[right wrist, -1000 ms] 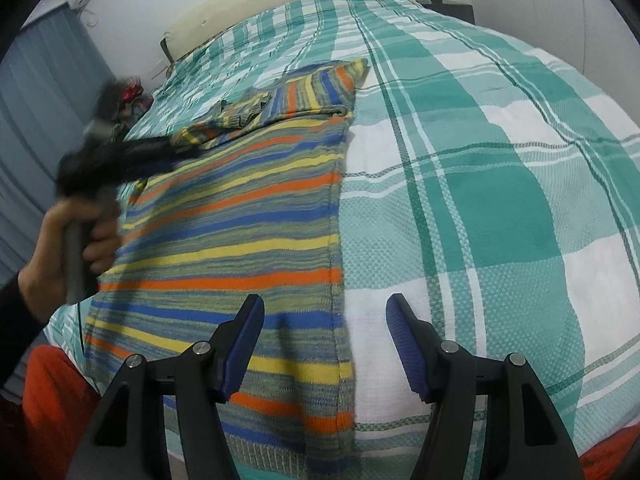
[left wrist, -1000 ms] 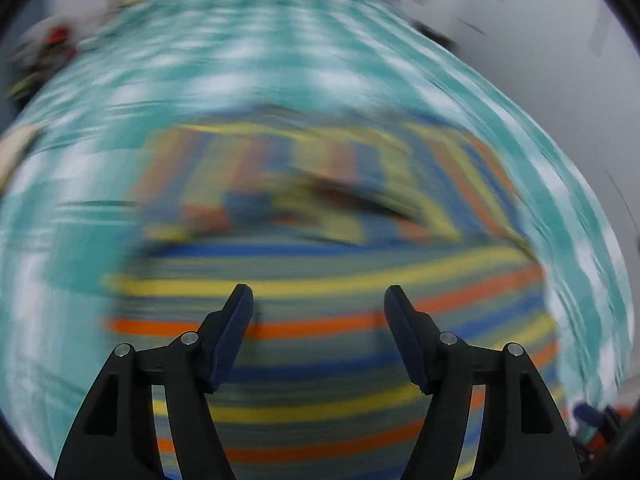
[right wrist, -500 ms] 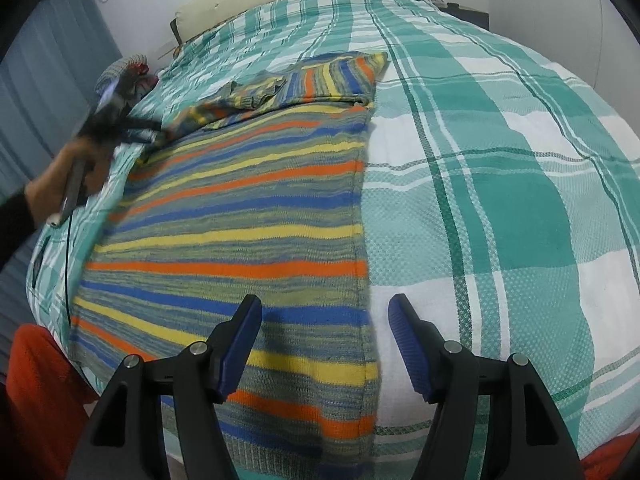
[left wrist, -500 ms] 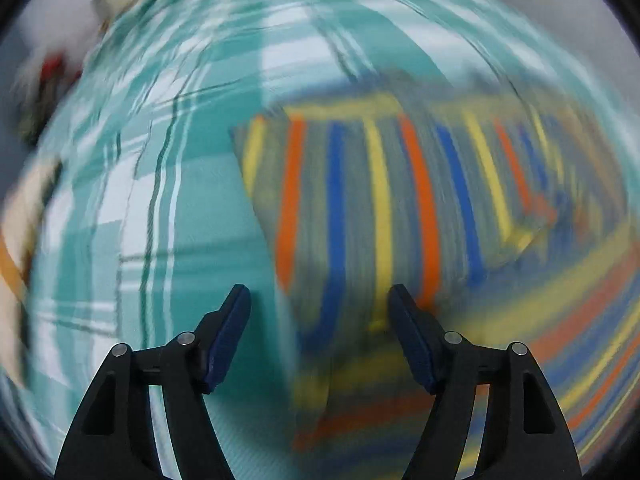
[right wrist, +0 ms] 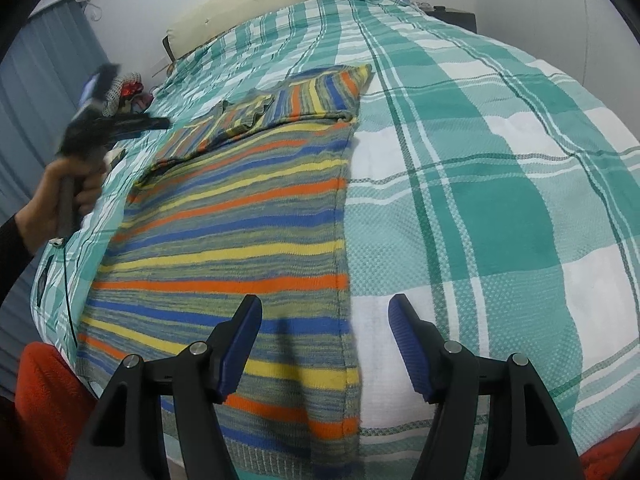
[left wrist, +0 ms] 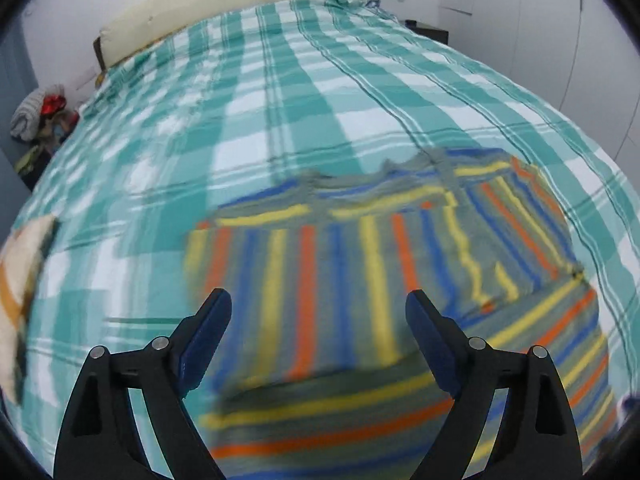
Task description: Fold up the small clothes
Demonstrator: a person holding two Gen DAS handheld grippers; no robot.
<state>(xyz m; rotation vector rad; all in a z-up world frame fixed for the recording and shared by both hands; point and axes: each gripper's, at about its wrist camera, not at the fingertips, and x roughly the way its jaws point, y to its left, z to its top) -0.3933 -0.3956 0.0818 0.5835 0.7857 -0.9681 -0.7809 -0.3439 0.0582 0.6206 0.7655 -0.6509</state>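
A striped knit sweater (right wrist: 240, 240) in orange, blue, yellow and grey lies flat on the bed, both sleeves folded in across its top. In the left wrist view its folded left sleeve (left wrist: 320, 280) lies just ahead of my left gripper (left wrist: 319, 312), which is open and empty above it. My right gripper (right wrist: 325, 316) is open and empty, hovering over the sweater's right edge near the hem. The left gripper also shows, blurred, in the right wrist view (right wrist: 120, 124), held in a hand above the sweater's far left shoulder.
The bed has a teal and white plaid cover (right wrist: 480, 160) and a cream headboard (left wrist: 224, 8). A pile of clothes (left wrist: 40, 112) sits on the floor at the far left. A cream and orange item (left wrist: 20, 280) lies at the bed's left edge. Orange fabric (right wrist: 48, 400) shows at the near corner.
My left gripper has swung round from the sweater's body to face the folded left sleeve and the headboard. My right gripper has shifted slightly left along the hem. Both stayed open.
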